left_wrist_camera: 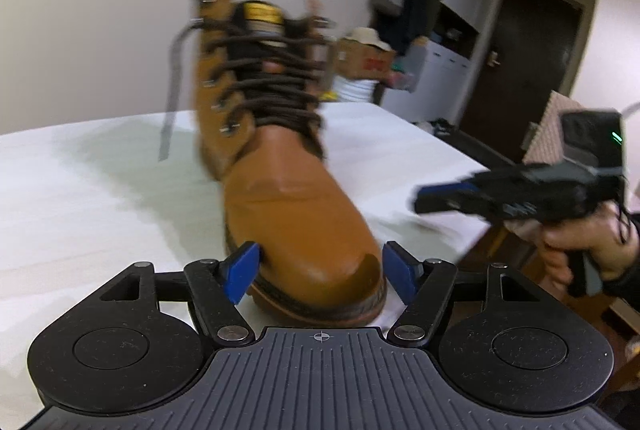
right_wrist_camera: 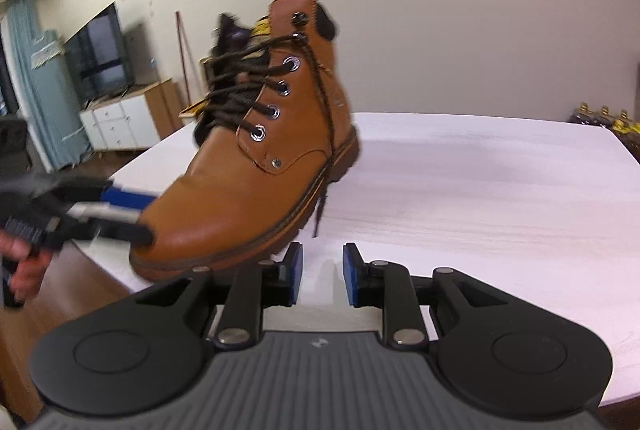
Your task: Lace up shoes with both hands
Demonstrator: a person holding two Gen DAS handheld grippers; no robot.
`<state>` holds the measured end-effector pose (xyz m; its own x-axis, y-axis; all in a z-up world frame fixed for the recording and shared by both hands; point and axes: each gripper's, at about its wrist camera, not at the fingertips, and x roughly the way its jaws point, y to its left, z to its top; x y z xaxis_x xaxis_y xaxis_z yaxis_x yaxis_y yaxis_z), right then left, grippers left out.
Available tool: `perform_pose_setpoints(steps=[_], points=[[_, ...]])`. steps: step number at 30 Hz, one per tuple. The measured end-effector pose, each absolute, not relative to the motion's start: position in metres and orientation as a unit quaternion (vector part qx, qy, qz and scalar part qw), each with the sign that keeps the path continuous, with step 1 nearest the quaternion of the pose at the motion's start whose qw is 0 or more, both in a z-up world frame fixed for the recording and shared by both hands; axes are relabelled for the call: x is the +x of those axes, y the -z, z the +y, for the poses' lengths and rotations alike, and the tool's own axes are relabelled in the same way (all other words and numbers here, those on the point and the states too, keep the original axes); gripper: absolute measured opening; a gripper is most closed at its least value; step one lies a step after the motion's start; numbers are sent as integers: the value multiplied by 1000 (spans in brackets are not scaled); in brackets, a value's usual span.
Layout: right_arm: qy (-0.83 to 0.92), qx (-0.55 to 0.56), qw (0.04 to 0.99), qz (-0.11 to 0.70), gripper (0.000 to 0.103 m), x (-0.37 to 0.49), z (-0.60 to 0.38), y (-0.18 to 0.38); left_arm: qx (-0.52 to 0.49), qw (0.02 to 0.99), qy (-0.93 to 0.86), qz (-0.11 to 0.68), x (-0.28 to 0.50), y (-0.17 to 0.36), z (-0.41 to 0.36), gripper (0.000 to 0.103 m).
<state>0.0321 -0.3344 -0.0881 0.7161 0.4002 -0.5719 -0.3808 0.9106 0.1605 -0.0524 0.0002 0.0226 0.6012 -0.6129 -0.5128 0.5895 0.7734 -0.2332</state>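
Note:
A tan leather boot point(left_wrist_camera: 288, 190) with dark brown laces point(left_wrist_camera: 272, 86) stands on the white table point(left_wrist_camera: 80, 210), toe toward me in the left wrist view. My left gripper point(left_wrist_camera: 320, 272) is open and straddles the toe, with a small gap at the right pad point(left_wrist_camera: 400, 278). One loose lace end point(left_wrist_camera: 172, 90) hangs blurred on the boot's left. In the right wrist view another lace end point(right_wrist_camera: 320, 206) trails down the boot point(right_wrist_camera: 248, 190) side to the table. My right gripper point(right_wrist_camera: 322, 276) is open just below it with nothing between its pads. The left gripper point(right_wrist_camera: 144, 214) shows around the toe.
A hand point(left_wrist_camera: 580, 246) holds the right gripper point(left_wrist_camera: 424, 200) past the table's right edge. Behind are a dark door point(left_wrist_camera: 520, 70), shelves and a cardboard box point(left_wrist_camera: 364, 62). The right wrist view has a TV point(right_wrist_camera: 100, 50), a white cabinet point(right_wrist_camera: 120, 122), bottles point(right_wrist_camera: 600, 118) and the table edge point(right_wrist_camera: 120, 262).

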Motion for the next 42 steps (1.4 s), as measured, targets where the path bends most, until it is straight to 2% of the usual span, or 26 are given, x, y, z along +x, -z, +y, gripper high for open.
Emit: perform_pose_setpoints(steps=[4, 8, 12, 14, 16, 17, 27, 32, 39, 42], points=[[-200, 26, 931, 305, 25, 34, -340, 83, -14, 894, 346, 283, -54, -25, -4, 69], [-203, 20, 933, 296, 26, 34, -339, 76, 32, 925, 297, 235, -43, -45, 26, 69], [-207, 27, 933, 292, 26, 36, -335, 75, 119, 946, 249, 172, -20, -66, 43, 56], [-211, 26, 933, 289, 26, 37, -330, 74, 155, 945, 241, 156, -10, -71, 43, 49], [-217, 23, 933, 287, 26, 39, -325, 73, 212, 938, 233, 147, 10, -74, 38, 38], [-219, 21, 933, 285, 26, 40, -323, 72, 222, 935, 234, 147, 14, -75, 35, 36], [-221, 8, 935, 279, 26, 49, -316, 65, 286, 917, 253, 118, 35, -69, 8, 36], [-228, 6, 937, 266, 27, 53, -310, 59, 325, 906, 250, 107, 35, -66, 1, 28], [-280, -13, 922, 267, 27, 57, -286, 57, 308, 907, 236, 162, 36, -71, -2, 27], [-281, -14, 918, 278, 27, 59, -280, 59, 289, 910, 231, 186, 38, -75, -1, 20]])
